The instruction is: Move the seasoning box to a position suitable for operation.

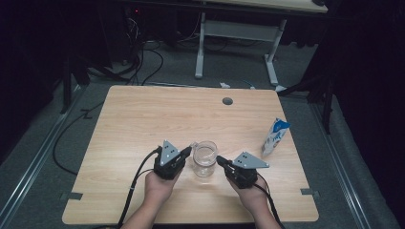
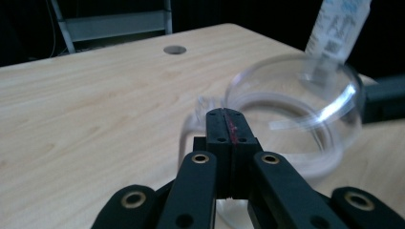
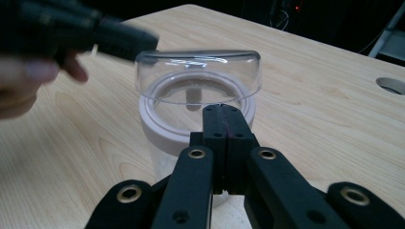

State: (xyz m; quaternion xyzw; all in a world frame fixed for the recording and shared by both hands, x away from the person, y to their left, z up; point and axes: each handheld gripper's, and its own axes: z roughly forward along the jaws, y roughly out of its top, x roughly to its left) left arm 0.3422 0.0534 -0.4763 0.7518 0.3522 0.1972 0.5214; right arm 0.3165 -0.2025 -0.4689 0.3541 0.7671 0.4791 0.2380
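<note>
With both sets of fingers pressed together, my left gripper (image 1: 185, 151) and right gripper (image 1: 221, 160) flanked the glass jar (image 1: 204, 159); next, I judged, spreading them to grasp it.

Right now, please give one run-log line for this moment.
left claw: shut, at jar | right claw: shut, at jar | carton: upright, apart

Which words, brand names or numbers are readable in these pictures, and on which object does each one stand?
No text can be read.
Carton: blue print, and in the left gripper view dark code-like marks, all too small or blurred to read.
Clear jar: no label visible.
</note>
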